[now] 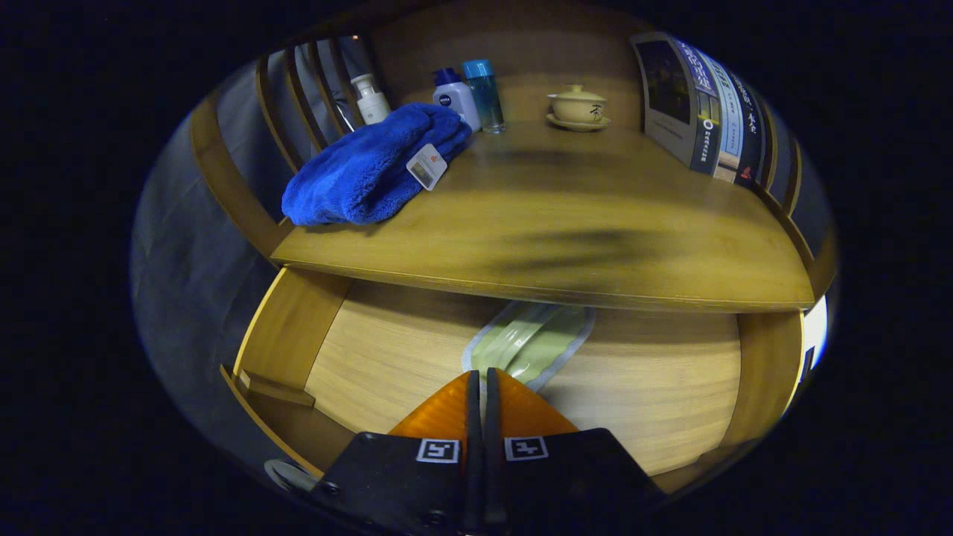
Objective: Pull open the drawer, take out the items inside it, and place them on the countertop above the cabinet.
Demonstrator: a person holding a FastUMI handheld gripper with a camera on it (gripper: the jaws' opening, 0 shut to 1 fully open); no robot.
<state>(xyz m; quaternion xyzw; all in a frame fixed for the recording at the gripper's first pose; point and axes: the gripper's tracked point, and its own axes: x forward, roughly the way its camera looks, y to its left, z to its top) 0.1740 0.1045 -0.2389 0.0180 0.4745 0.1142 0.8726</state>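
A packet lies in the open drawer, just ahead of the closed fingers, below the countertop.

Bottles, lidded teacup, books at back.

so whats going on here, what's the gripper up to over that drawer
A hand-held gripper is poised over an open wooden drawer, its fingers closed together and holding nothing. Just ahead of the fingertips a green packet lies on the drawer bottom, partly under the countertop. On the countertop sit a blue towel, some bottles, a lidded teacup and some books. The packet is not yet taken out.
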